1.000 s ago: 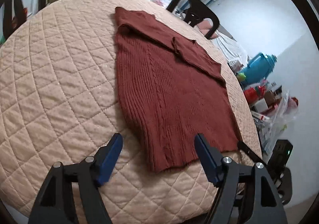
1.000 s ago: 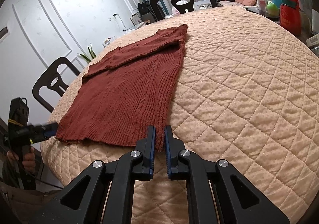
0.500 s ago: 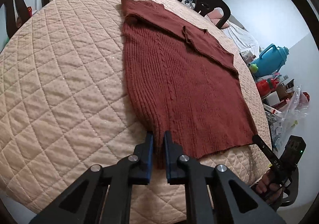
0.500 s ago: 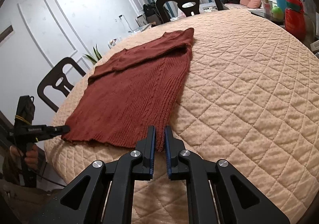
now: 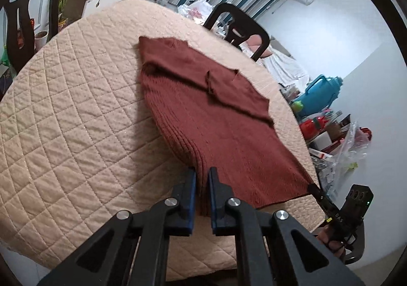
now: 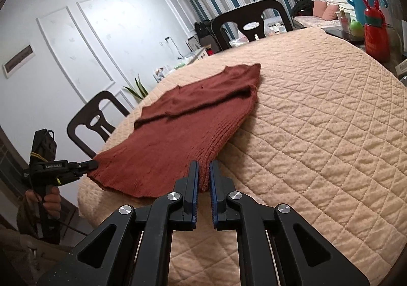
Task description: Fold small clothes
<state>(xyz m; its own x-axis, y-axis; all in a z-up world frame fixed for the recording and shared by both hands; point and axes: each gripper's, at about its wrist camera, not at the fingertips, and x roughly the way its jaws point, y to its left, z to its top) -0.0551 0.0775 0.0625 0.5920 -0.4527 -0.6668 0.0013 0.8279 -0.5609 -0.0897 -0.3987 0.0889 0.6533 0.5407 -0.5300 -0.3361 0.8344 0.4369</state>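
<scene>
A rust-red knitted sweater (image 5: 223, 118) lies on a round table under a beige quilted cover (image 5: 76, 113), sleeves folded across its far end. My left gripper (image 5: 202, 174) is shut on the near left corner of the hem, lifted a little off the cover. My right gripper (image 6: 204, 166) is shut on the near right hem corner of the sweater (image 6: 178, 138), also raised. The right gripper shows at the far hem corner in the left wrist view (image 5: 315, 189), and the left gripper in the right wrist view (image 6: 89, 165).
Dark chairs stand around the table (image 5: 236, 29), (image 6: 96, 118), (image 6: 251, 21). A blue jug (image 5: 320, 92), a red bottle (image 6: 376, 36) and clutter sit off the table's right side. The quilted cover (image 6: 318, 120) spreads wide to the right of the sweater.
My left gripper went from open astride the hem corner to shut on it. Both grippers have lifted the hem edge slightly off the table.
</scene>
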